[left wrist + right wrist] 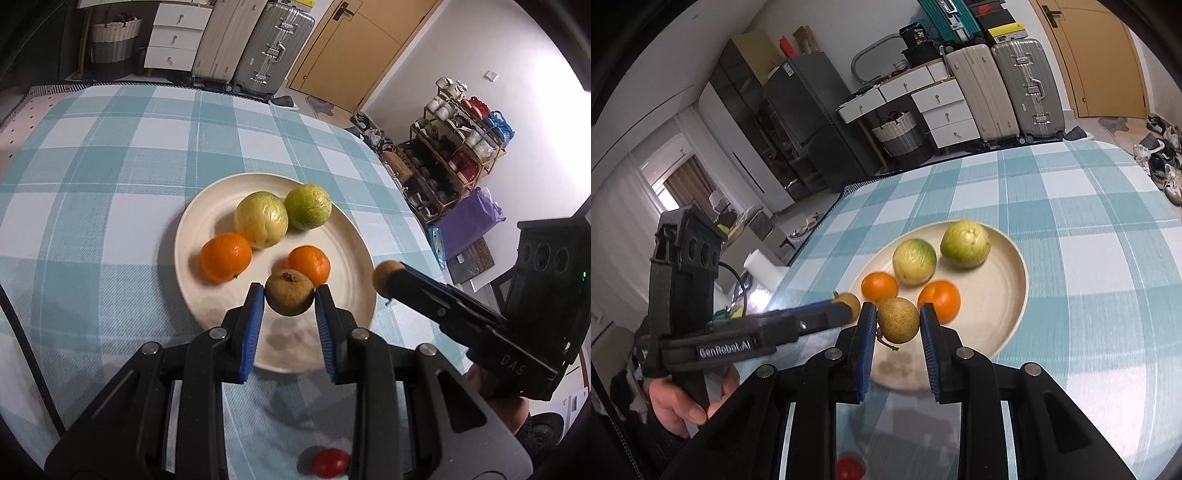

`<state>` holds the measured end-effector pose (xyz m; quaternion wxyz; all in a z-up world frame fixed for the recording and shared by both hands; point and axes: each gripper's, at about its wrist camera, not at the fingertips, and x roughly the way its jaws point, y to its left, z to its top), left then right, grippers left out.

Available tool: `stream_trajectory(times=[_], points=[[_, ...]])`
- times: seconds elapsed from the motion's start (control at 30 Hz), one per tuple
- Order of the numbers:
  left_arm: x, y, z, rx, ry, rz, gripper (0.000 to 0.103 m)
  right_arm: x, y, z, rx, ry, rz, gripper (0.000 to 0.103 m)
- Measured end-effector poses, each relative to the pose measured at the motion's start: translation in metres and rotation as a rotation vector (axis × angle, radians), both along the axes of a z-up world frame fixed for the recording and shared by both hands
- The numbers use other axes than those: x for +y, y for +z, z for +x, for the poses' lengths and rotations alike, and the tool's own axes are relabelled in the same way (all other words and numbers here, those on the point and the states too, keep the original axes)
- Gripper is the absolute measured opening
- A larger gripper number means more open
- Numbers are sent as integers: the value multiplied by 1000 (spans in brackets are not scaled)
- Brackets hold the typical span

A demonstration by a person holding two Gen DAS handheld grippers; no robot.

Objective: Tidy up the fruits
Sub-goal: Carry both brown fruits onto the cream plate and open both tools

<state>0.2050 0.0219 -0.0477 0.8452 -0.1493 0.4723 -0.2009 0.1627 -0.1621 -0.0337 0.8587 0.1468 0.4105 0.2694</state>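
The left gripper [290, 297] is clamped on a small brown round fruit [290, 297], perhaps a longan, with a dry stem scar on top; it hangs above the near edge of the white plate [354, 243]. The right gripper [898, 321] is closed on a second brown fruit [898, 321], speckled and with a short stem below, also above the plate's near rim. Each fruit fills the narrow gap between its blue pads. On the plate lie two oranges [226, 256] and two green-yellow citrus fruits [261, 218], close together. The plate stands on a blue checked tablecloth [110, 166]. A small red tomato [330, 461] lies on the cloth, nearer than the plate.
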Motion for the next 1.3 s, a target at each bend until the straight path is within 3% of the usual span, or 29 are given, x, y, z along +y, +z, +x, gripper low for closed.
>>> stream_trajectory(times=[0.43, 0.8, 1.0, 1.17, 1.3], points=[[-18, -17, 33, 31, -12, 30, 25, -1, -25, 58, 80, -55, 18, 25], [-19, -24, 42, 39, 0, 59, 25, 11, -39, 77, 107, -54, 6, 25], [-17, -24, 45, 35, 9, 35, 26, 17, -41, 81, 106, -60, -7, 25], [-12, -20, 47, 29, 32, 34, 26, 16, -34, 78, 71, -69, -18, 41], [-10, -15, 43, 20, 26, 13, 26, 9, -27, 74, 52, -80, 3, 42]])
